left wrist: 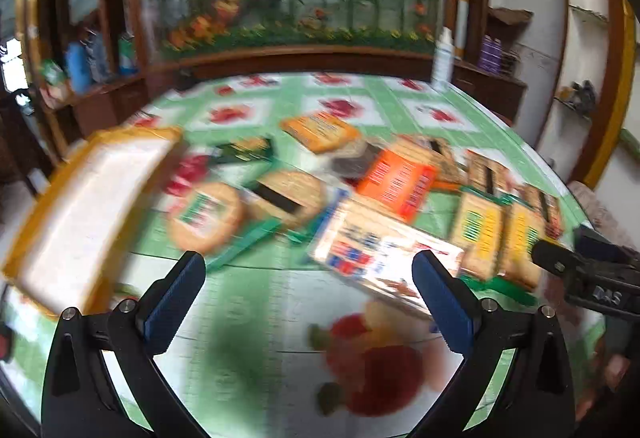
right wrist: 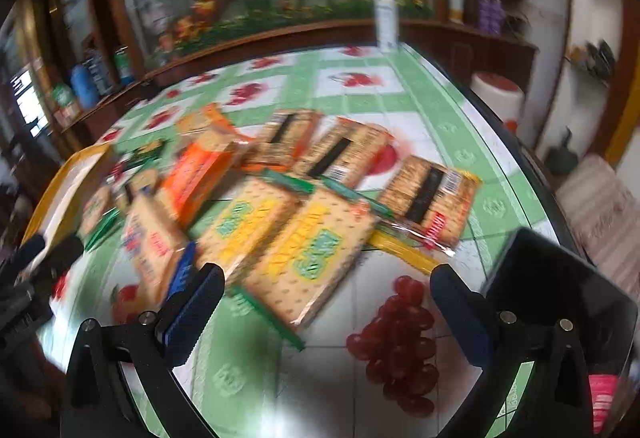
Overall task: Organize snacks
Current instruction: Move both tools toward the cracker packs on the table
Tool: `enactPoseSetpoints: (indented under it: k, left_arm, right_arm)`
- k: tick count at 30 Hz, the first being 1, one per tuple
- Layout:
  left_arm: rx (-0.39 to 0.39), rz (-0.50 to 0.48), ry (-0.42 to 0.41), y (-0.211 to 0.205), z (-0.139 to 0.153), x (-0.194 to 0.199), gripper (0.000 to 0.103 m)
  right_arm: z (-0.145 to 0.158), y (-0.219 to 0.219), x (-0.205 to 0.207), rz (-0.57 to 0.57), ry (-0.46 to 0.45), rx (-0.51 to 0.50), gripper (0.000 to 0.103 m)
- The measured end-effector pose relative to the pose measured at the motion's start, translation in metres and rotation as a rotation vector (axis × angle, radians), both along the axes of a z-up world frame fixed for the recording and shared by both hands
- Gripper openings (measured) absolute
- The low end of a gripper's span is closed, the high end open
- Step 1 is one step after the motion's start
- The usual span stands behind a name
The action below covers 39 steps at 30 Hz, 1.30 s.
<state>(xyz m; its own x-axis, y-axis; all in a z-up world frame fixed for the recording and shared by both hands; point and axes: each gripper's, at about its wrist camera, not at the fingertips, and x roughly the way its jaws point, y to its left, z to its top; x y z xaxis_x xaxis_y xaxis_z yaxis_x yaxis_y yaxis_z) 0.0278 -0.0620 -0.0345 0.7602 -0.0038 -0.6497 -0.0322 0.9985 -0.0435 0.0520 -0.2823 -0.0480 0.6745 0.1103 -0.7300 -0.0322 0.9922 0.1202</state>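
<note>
Several cracker and biscuit packs lie scattered on a green-and-white fruit-print tablecloth [left wrist: 256, 318]. A white tray with a yellow rim [left wrist: 92, 206] sits at the left. My left gripper [left wrist: 310, 270] hangs open above the cloth, nothing between its fingers; a red-and-blue cracker pack [left wrist: 372, 254] lies just beyond it. My right gripper [right wrist: 326, 286] is open too, with a yellow-and-green cracker pack [right wrist: 316, 254] lying ahead between its fingers, not gripped. An orange pack [right wrist: 200, 174] and brown packs with black stripes [right wrist: 430, 194] lie farther off. Both views are blurred.
A white bottle [right wrist: 386, 18] stands at the table's far edge before a wooden cabinet with flowers. A dark flat object [right wrist: 560, 294] lies by my right gripper's right finger. The right gripper's body [left wrist: 592, 274] shows at the right of the left wrist view.
</note>
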Motion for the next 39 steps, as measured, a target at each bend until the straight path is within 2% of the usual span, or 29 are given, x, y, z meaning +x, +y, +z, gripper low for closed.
enactPoseSetpoints:
  k: [2,3,5,7,15,17,27,39]
  left_arm:
    - [-0.117,0.022,0.052,0.005,-0.006,0.009,0.103]
    - [-0.141,0.042,0.071,0.006,-0.009,0.013,0.103]
    - [-0.149,0.081,0.13,0.004,-0.017,0.024,0.103]
    - [-0.183,0.089,0.153,-0.001,-0.02,0.03,0.103]
    - [-0.236,0.167,0.159,-0.017,-0.018,0.042,0.103]
    - [-0.232,0.179,0.158,-0.014,-0.018,0.045,0.103]
    - [-0.129,0.222,0.02,-0.014,0.005,0.035,0.103]
    - [-0.107,0.216,0.0,-0.015,0.011,0.033,0.103]
  right_arm:
    - [-0.003,-0.004,0.005,-0.03,0.009,0.022,0.103]
    - [-0.004,-0.006,0.007,-0.045,0.011,0.029,0.103]
    - [-0.005,-0.006,0.011,-0.062,0.019,0.022,0.103]
    - [-0.006,-0.004,0.013,-0.068,0.02,0.024,0.103]
    - [-0.009,-0.005,0.017,-0.07,0.015,0.039,0.103]
    - [-0.008,-0.006,0.018,-0.069,0.011,0.038,0.103]
    - [0.006,-0.007,0.01,-0.065,-0.072,0.047,0.103]
    - [0.011,-0.002,0.008,-0.054,-0.085,0.027,0.103]
